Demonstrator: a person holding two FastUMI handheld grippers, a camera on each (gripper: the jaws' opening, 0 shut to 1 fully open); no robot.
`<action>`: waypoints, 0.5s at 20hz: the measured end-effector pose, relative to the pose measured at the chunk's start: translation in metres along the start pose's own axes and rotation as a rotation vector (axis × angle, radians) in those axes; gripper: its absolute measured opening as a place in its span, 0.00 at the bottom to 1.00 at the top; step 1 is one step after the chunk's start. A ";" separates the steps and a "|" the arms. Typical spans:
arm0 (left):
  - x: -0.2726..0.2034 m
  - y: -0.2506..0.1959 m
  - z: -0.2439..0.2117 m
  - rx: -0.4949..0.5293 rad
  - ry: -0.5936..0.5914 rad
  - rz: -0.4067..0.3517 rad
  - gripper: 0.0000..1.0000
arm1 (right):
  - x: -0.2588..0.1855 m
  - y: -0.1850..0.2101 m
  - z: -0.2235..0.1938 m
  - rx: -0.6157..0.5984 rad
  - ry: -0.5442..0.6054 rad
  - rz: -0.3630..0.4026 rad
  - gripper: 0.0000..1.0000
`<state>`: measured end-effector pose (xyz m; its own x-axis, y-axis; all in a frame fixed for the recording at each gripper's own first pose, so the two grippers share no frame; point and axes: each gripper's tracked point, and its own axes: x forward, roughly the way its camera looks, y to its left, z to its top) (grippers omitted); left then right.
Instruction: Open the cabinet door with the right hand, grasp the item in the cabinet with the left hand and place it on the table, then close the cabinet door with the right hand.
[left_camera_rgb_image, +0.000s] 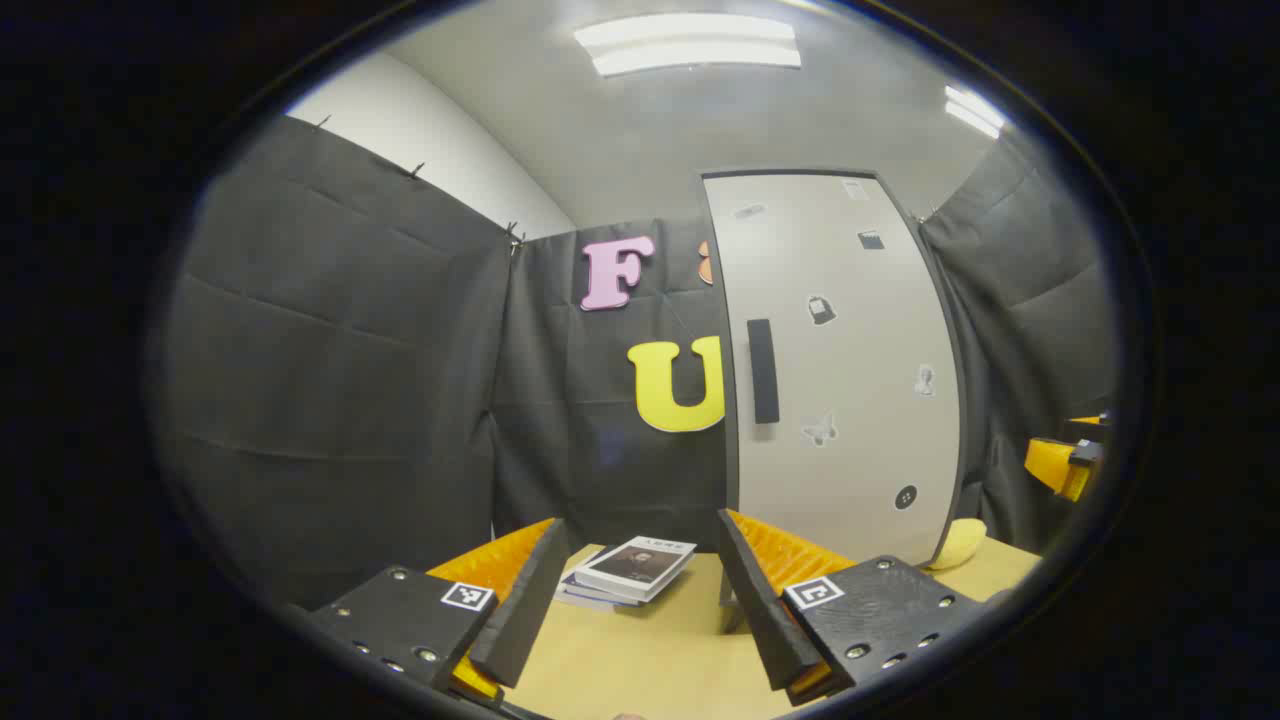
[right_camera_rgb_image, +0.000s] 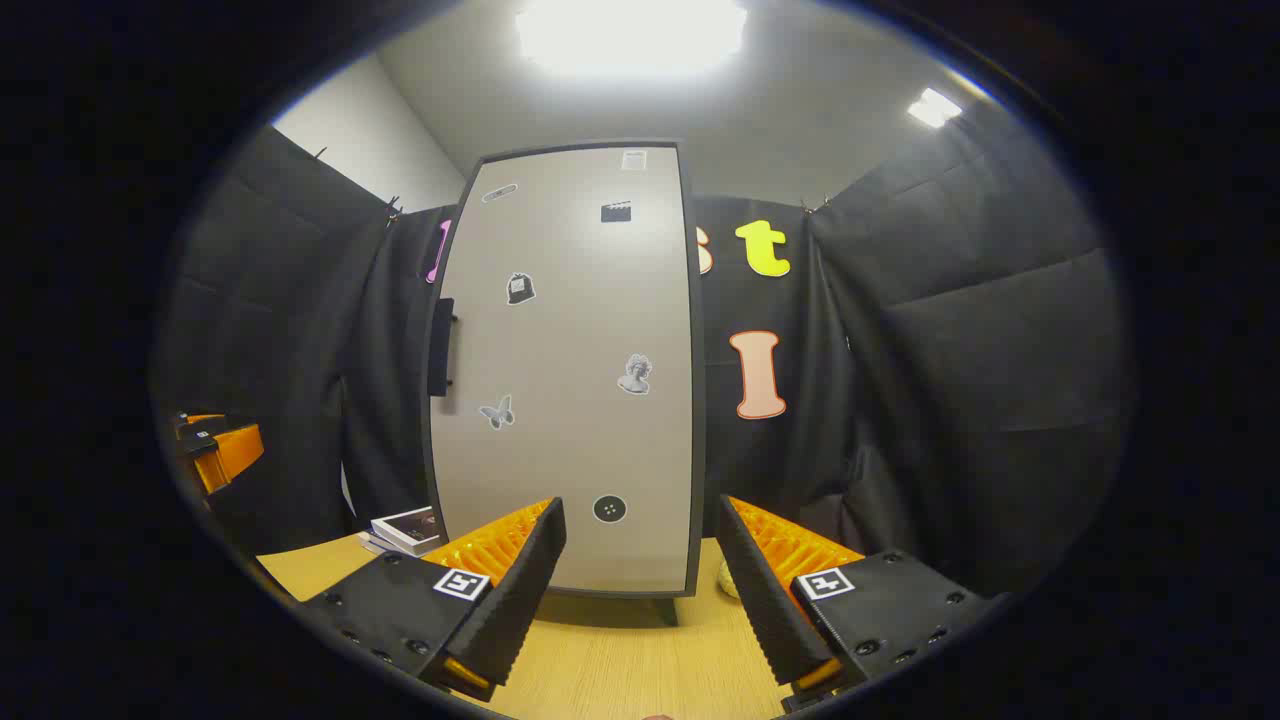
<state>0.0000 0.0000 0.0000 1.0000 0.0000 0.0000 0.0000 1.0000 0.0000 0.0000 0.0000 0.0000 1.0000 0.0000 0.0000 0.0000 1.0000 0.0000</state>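
Leftward — books (left_camera_rgb_image: 632, 570) by closed cabinet door (left_camera_rgb_image: 840, 370) — handle (left_camera_rgb_image: 762, 370) edge-on rightward.

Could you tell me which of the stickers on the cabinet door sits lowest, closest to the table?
The round button-shaped sticker, near the bottom of the cabinet door. The butterfly sticker and the bust sticker sit higher up.

Staged recording booth, not a real home. Black cloth (left_camera_rgb_image: 340, 380) pinned up as walls on all sides, plain white room wall (left_camera_rgb_image: 440, 150) showing above it, ceiling light panels (left_camera_rgb_image: 690, 45) overhead. Light wood desk (right_camera_rgb_image: 620, 660) carries a grey sticker-covered cabinet (right_camera_rgb_image: 570, 380) and a small stack of books (left_camera_rgb_image: 632, 572).
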 end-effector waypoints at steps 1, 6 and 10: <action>0.000 -0.001 0.001 -0.001 0.000 0.002 0.89 | 0.000 0.000 0.000 -0.002 -0.001 0.001 0.96; -0.001 0.000 0.002 0.002 -0.007 0.009 0.89 | -0.001 0.002 0.001 -0.005 -0.004 0.005 0.93; -0.001 0.000 0.003 0.009 -0.011 0.007 0.89 | 0.000 0.003 0.000 -0.004 0.002 0.014 0.96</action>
<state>-0.0010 -0.0002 0.0027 0.9999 0.0067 0.0114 -0.0068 0.9999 0.0091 0.0002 0.0029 0.0002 0.9999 0.0143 -0.0018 -0.0143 0.9999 -0.0043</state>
